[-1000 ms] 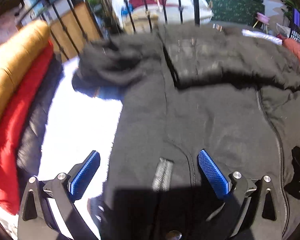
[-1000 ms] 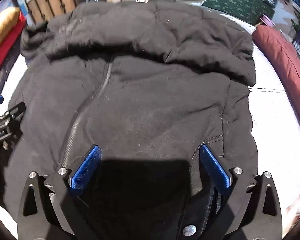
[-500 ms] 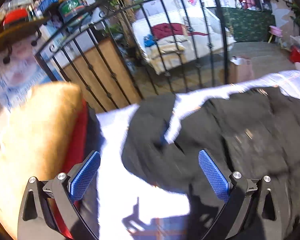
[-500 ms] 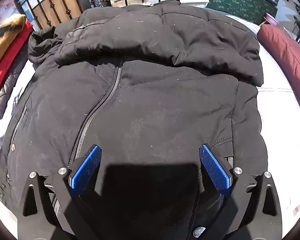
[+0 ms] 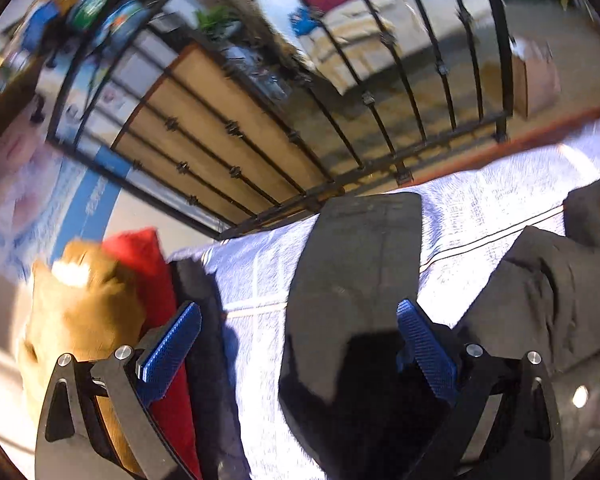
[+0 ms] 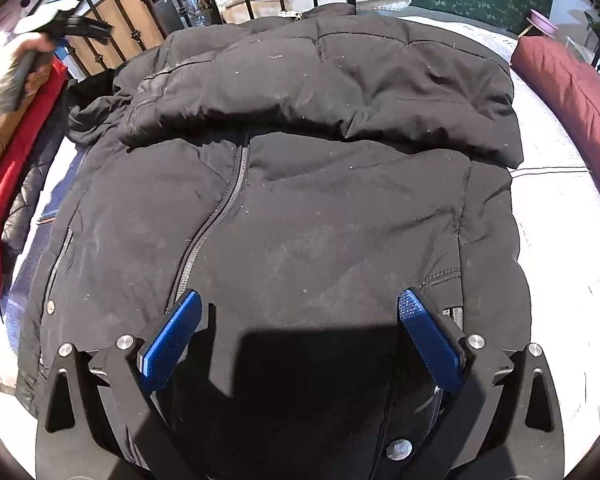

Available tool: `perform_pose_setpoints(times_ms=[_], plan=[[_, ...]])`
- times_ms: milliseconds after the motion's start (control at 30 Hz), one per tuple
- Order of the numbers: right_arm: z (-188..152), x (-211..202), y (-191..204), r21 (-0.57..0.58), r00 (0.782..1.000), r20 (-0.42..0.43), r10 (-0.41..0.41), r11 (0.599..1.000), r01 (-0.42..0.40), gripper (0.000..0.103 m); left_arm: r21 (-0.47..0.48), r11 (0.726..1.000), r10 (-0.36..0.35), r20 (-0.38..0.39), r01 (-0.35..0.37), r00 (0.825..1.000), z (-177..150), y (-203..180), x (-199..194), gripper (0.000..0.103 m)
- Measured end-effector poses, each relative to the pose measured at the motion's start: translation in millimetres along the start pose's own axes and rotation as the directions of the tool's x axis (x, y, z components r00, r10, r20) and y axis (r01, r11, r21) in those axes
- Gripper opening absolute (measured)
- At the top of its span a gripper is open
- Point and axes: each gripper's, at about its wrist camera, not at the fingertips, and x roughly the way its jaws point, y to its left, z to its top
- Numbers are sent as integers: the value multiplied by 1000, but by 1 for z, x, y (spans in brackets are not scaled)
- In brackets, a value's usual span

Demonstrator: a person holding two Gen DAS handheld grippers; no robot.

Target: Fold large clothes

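A large black padded jacket lies front up on the white bed, its zip running down the middle. Its upper part is folded down across the chest. My right gripper hovers open over the jacket's near hem, holding nothing. In the right wrist view my left gripper is raised at the far left, held by a hand. In the left wrist view the left gripper is open, and a flat black strip of the jacket, apparently a sleeve, lies below and between its fingers. The jacket's body bulges at the right.
A black iron bed rail closes the far edge. Orange, red and dark garments are piled along the bed's left side. A dark red pillow lies on the right. Bare white bedding shows right of the jacket.
My left gripper left the jacket's left front, rose and swung toward the far left corner by the rail. My right gripper drew back, so more of the jacket shows.
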Motion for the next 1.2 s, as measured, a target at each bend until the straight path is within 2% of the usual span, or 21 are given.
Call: perform_pose_setpoints(times_ms=[67, 133, 233, 333, 433, 533, 567, 600, 633, 700, 767, 833, 933, 1000, 1133, 1200], plan=[[-1, 0, 2, -8, 1000, -6, -9, 1000, 9, 98, 71, 994, 78, -12, -77, 997, 9, -22, 16, 97], [0, 1, 1, -8, 1000, -16, -15, 1000, 15, 98, 114, 987, 117, -58, -110, 991, 15, -39, 38, 97], [-4, 3, -3, 6, 999, -37, -14, 1000, 14, 98, 108, 993, 64, -90, -54, 994, 24, -51, 56, 97], [-5, 8, -2, 8, 999, -45, -25, 1000, 25, 98, 133, 991, 45, -120, -29, 992, 26, -62, 71, 97], [-3, 12, -5, 12, 998, -54, -26, 1000, 26, 98, 147, 988, 72, -206, -41, 976, 17, -71, 96, 94], [-1, 13, -7, 20, 998, -55, -21, 1000, 23, 98, 54, 998, -21, -244, 35, 970, 12, -61, 111, 83], [-1, 13, -8, 20, 998, -54, -21, 1000, 22, 98, 26, 998, -46, -245, 54, 968, 11, -57, 111, 76], [-2, 12, -8, 18, 998, -53, -21, 1000, 22, 98, 14, 998, -57, -246, 63, 968, 11, -54, 111, 61], [-2, 13, -7, 14, 998, -51, -24, 1000, 25, 98, 21, 998, -54, -240, 61, 969, 11, -53, 109, 51], [-5, 12, -6, 0, 998, -50, -36, 999, 36, 98, 34, 998, -46, -214, 54, 976, 11, -50, 103, 28], [-5, 12, -3, 1, 998, -48, -42, 999, 42, 98, 2, 998, -59, -187, 60, 981, 9, -40, 96, 19], [-5, 12, -3, 6, 998, -47, -37, 999, 38, 98, -78, 992, -109, -156, 97, 982, 4, -20, 88, 16], [-6, 9, -6, 16, 999, -40, -18, 1000, 19, 98, -232, 954, -211, -76, 189, 975, -7, 22, 68, 14], [-5, 8, -8, 19, 999, -36, -10, 1000, 11, 98, -290, 918, -278, 22, 272, 960, -17, 49, 43, 13], [-3, 4, -10, 30, 1000, -26, -3, 1000, 3, 98, -249, 899, -319, 187, 359, 929, -23, 75, -20, 13], [-3, 3, -11, 32, 1000, -21, -1, 999, 2, 98, -216, 873, -377, 273, 438, 885, -26, 77, -64, 13]])
